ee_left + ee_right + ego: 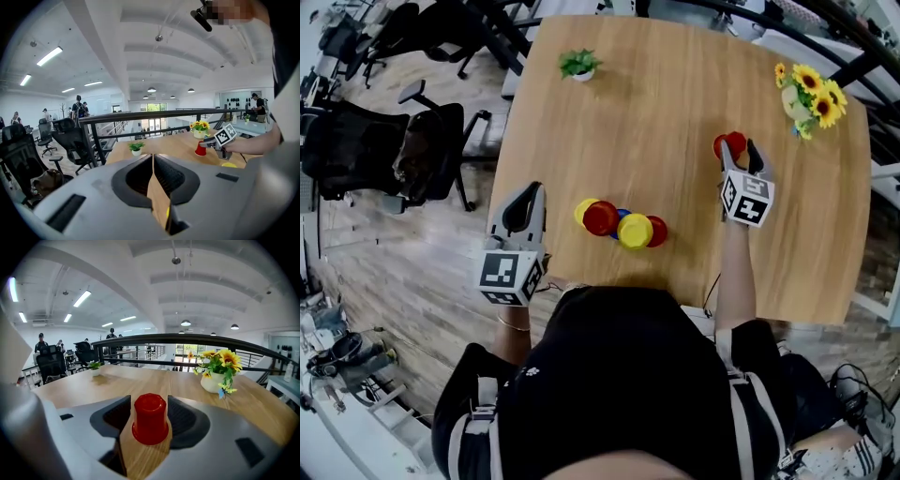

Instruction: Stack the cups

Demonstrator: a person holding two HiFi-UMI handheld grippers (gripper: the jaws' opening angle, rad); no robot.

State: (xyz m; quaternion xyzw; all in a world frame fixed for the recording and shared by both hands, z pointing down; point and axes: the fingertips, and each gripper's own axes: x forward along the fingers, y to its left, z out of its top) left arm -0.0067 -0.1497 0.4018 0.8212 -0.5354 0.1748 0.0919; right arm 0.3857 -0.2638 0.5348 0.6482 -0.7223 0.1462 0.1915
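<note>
Grippers: my right gripper (741, 150) holds a red cup (733, 142), my left gripper (528, 195) is pinched shut, empty.
Head view: other cups (621, 223), red, yellow and perhaps one blue, huddle near my edge of the table (675, 94). Left gripper view: jaws meet at their tips. Right gripper view: the cup stands upside-down on the wood, clasped by both jaws.

My left tongs (528, 192) are closed tip to tip. My right tongs (741, 148), arm outstretched, clamp a red cup (150, 420).
</note>
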